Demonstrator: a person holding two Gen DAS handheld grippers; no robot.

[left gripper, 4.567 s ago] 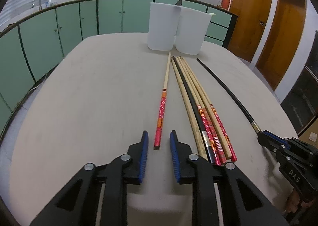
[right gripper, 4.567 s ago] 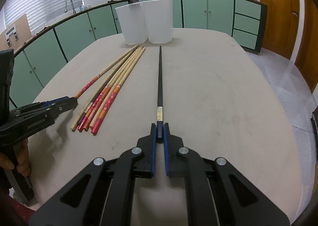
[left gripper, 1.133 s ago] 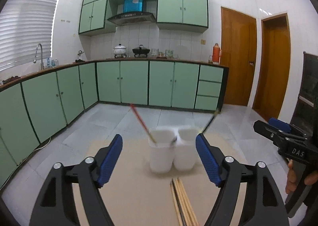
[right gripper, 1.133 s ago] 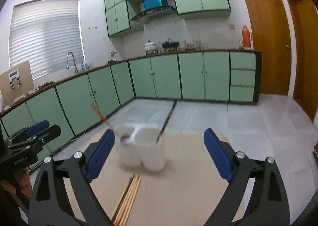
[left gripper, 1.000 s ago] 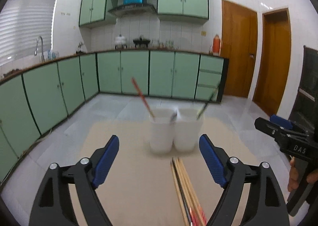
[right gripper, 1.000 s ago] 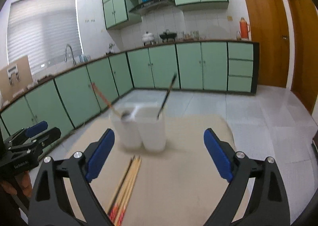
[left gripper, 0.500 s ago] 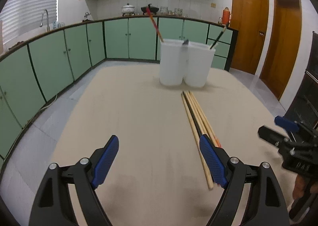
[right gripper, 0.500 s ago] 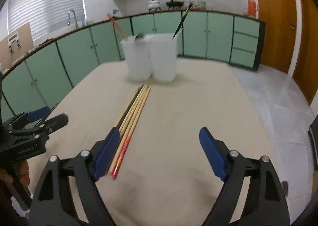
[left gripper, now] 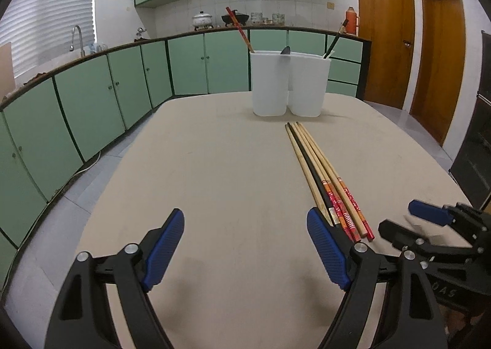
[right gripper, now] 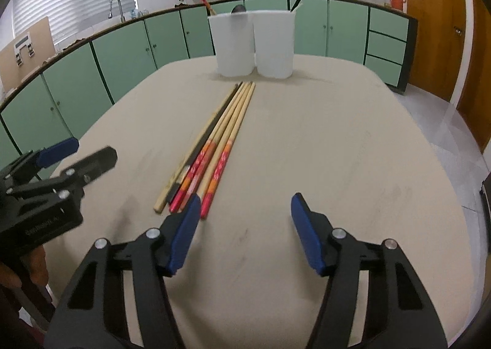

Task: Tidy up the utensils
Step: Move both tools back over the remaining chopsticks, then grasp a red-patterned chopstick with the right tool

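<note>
Several chopsticks (left gripper: 319,171) lie bundled on the beige table (left gripper: 214,180), tips toward two white cups; the bundle also shows in the right wrist view (right gripper: 221,134). The left cup (left gripper: 270,82) holds a red-handled chopstick (left gripper: 239,28) and a spoon. The right cup (left gripper: 308,83) holds a black chopstick (left gripper: 336,39). My left gripper (left gripper: 245,246) is open and empty, low over the near table, left of the bundle's handle ends. My right gripper (right gripper: 245,231) is open and empty, to the right of the handle ends. Each gripper shows in the other's view.
Green cabinets (left gripper: 92,97) run along the left and back walls under a counter with a sink tap (left gripper: 75,36). Wooden doors (left gripper: 383,45) stand at the right. The table's rounded edge (right gripper: 454,171) drops to a tiled floor.
Both grippers have come down and back from the cups toward the near end of the table. The red-handled and black chopsticks now stand in the cups. Both jaws stay wide open.
</note>
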